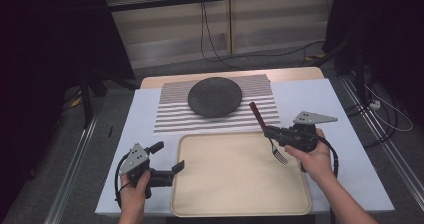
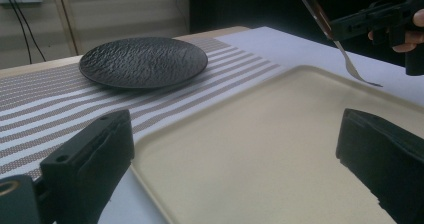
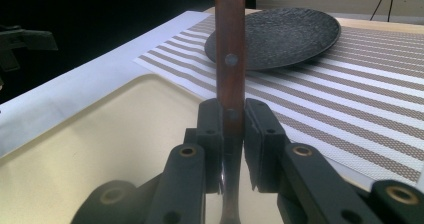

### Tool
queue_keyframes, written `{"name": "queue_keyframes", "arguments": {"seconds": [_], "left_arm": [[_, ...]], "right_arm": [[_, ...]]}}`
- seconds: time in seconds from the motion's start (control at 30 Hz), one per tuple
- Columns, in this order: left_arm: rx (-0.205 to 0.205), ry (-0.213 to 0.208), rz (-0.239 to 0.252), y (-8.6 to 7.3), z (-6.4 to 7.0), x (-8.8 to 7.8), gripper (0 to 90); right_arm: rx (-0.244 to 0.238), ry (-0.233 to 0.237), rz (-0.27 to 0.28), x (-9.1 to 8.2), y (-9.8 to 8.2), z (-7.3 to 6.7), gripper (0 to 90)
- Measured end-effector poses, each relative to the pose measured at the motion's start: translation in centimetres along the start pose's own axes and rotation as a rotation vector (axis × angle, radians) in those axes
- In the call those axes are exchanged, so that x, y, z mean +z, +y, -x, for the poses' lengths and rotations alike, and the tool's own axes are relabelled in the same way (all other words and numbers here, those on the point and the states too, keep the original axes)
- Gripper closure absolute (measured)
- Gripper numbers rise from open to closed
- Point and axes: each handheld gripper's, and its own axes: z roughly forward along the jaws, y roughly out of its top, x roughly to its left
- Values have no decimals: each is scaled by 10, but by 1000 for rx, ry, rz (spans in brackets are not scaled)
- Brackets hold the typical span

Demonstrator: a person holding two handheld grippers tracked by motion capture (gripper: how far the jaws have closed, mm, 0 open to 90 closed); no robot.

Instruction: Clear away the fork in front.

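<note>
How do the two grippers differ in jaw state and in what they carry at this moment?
The right gripper is shut on a wooden-handled fork, held in the air over the beige tray; the left gripper is open, nothing between its jaws. The right gripper hangs over the tray's far right corner, the left gripper sits at its left edge. Both are black and hand-held.

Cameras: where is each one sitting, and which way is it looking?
High view: above the person's side, looking forward and down at the tray; both forearms show.
Left gripper view: rides the left hand-held gripper, facing across the tray to the plate; its open black jaws show.
Right gripper view: rides the right hand-held gripper, shut on the fork.
All share the plate.
</note>
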Motion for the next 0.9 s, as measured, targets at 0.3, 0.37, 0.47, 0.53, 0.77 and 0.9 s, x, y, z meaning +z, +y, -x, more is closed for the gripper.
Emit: {"name": "queue_keyframes", "arguments": {"seconds": [0.3,0.37,0.47,0.53,0.77,0.9], "left_arm": [[-13,-41,15,10,6,7,24],[-11,-41,8,11,6,9,24],[-15,-47,2,13,6,13,25],[-17,-52,2,16,6,16,25],[-33,-55,0,26,9,28,25],[-34,-70,-8,31,11,37,25]], "right_arm": [[-10,29,2,6,-2,-14,785],[-10,30,5,6,-3,-15,785],[-4,33,8,6,-5,-16,786],[-7,26,14,6,-5,-16,785],[-22,37,13,9,-7,-24,786],[-32,48,12,13,-8,-30,786]]}}
